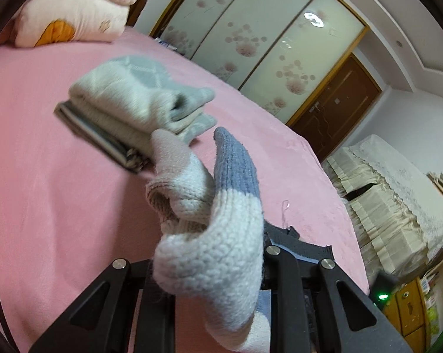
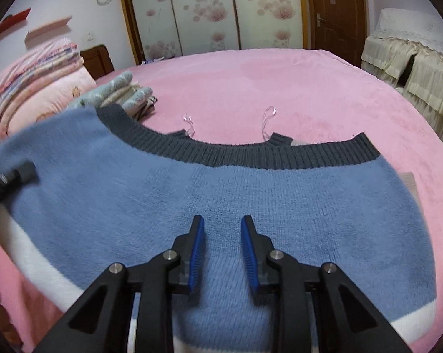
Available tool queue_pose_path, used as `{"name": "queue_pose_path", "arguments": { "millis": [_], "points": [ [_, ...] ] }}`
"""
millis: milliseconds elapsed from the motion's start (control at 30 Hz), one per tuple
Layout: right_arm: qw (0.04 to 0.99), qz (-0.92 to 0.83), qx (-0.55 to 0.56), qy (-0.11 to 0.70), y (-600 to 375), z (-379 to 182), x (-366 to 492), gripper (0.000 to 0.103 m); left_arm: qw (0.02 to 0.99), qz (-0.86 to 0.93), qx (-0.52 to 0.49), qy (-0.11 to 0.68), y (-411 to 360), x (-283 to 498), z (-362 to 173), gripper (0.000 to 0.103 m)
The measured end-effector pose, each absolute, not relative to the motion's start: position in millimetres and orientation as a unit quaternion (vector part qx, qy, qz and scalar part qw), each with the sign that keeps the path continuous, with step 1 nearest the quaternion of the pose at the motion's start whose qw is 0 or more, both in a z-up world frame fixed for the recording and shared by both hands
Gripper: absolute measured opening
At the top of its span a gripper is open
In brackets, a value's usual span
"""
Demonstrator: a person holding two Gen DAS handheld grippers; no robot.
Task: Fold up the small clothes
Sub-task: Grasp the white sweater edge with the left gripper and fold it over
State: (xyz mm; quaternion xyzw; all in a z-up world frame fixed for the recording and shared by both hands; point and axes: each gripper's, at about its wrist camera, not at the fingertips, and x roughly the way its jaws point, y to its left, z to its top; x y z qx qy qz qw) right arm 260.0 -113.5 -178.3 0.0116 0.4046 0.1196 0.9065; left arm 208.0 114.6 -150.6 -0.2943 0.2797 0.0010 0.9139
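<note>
Sweater (image 2: 221,194) lying crosswise, collar away, left claw (image 1: 209,264) pinching its sleeve, right claw (image 2: 222,253) spread.

1. Even, soft indoor light in both views; fairly bright, with a warm-pink cast off the bed (image 2: 280,88).
2. Ceiling lamp shows as a white glare spot mirrored in the glossy wardrobe doors (image 1: 314,19), far right in the left wrist view.
3. Shadows weak and diffuse; only a faint dark edge under the folded pile (image 1: 127,106).
4. Motion blur smears that pile and the sweater (image 2: 192,194) at its near-left edge.
5. Strong fisheye bend; door frames curve, black vignette in the corners.
6. Green LED (image 1: 382,296) glows near right.
</note>
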Motion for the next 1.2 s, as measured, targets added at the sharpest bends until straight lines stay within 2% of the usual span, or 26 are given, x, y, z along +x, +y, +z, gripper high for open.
{"name": "queue_pose_path", "arguments": {
  "millis": [233, 400, 600, 767, 967, 1200],
  "points": [
    [0.903, 0.124, -0.027, 0.411, -102, -190, 261, 0.024, 0.938, -0.027, -0.225, 0.263, 70, 210, -119, 0.019],
    [0.901, 0.135, 0.021, 0.411, -123, -177, 256, 0.023, 0.944, -0.051, -0.191, 0.262, 33, 219, -97, 0.020],
    [0.921, 0.115, 0.054, 0.369, -173, -143, 223, 0.023, 0.942, -0.093, -0.168, 0.274, -25, 230, -87, 0.020],
    [0.929, 0.068, 0.055, 0.360, -220, -137, 192, 0.024, 0.936, -0.132, -0.138, 0.296, -86, 236, -98, 0.020],
    [0.923, 0.023, 0.075, 0.377, -268, -153, 165, 0.024, 0.922, -0.164, -0.074, 0.343, -158, 236, -138, 0.020],
    [0.912, 0.014, 0.099, 0.397, -293, -170, 158, 0.024, 0.913, -0.175, -0.019, 0.369, -190, 223, -169, 0.021]
  ]
}}
